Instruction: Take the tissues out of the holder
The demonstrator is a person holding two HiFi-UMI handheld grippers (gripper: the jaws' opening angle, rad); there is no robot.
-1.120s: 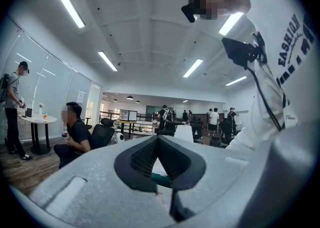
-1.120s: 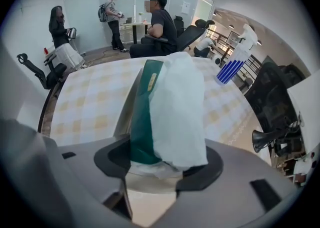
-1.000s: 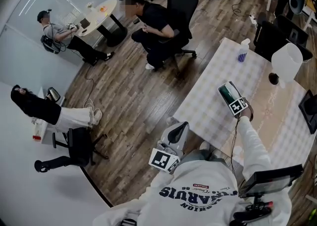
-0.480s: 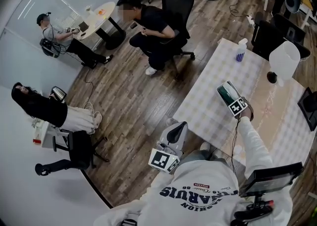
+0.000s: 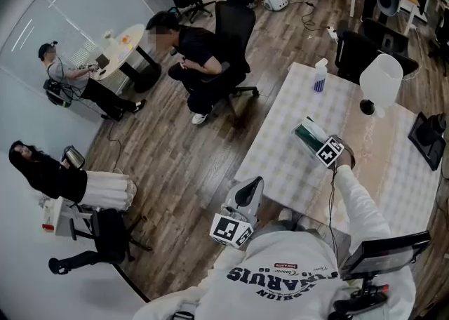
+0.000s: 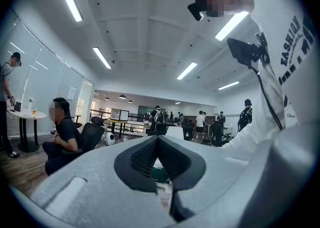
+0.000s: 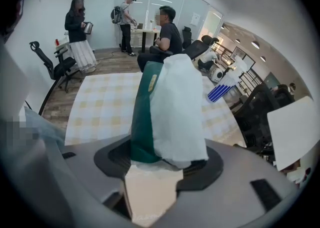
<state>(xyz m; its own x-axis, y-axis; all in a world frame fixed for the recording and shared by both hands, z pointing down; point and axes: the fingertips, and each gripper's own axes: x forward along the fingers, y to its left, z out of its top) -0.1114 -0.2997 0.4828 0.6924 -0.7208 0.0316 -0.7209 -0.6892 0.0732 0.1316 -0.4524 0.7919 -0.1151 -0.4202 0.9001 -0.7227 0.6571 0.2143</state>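
Risen since a second ago: my right claw (image 5: 313,139), higher over the table (image 5: 273,157), with the holder (image 5: 306,134) in its pinch.

Checked cloth covers the table, which fills the right side of the head view. A white lamp (image 5: 381,80) stands at the far end, and a bottle (image 5: 320,76) with blue stripes stands near the far corner. My left claw (image 5: 254,185) hangs off the near edge, beside my chest, with its jaws pressed together on nothing. My right claw points steeply down over the cloth, jaws clamped on the near end of the green holder. One pad sits on the green side, the other on the white tissues (image 7: 177,107) bulging along it.
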